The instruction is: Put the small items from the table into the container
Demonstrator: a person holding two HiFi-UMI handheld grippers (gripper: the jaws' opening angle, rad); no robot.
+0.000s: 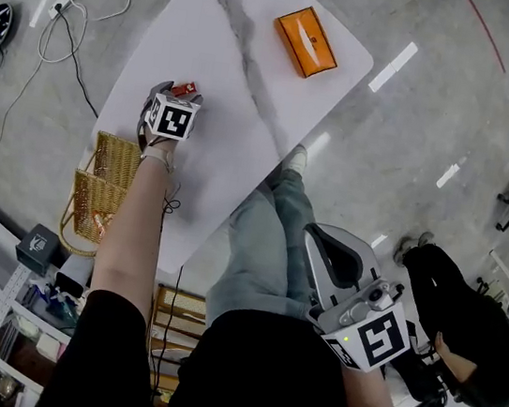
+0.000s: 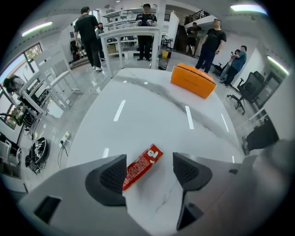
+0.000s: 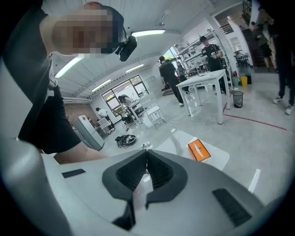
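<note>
— What does the white marbled surface [image 1: 241, 101] carry?
— An orange box [image 1: 305, 41] at the far end and a red packet [image 2: 142, 167] lying flat between the left gripper's [image 2: 147, 173] wide-apart jaws, close to the left jaw.
— And the right gripper [image 3: 146, 168]?
— Jaws together, empty, off the surface. A wicker basket [image 1: 105, 190] sits beside the near edge.

Left hand-held gripper [image 2: 148, 173] gapes open; right hand-held gripper [image 3: 147, 167] closed.
</note>
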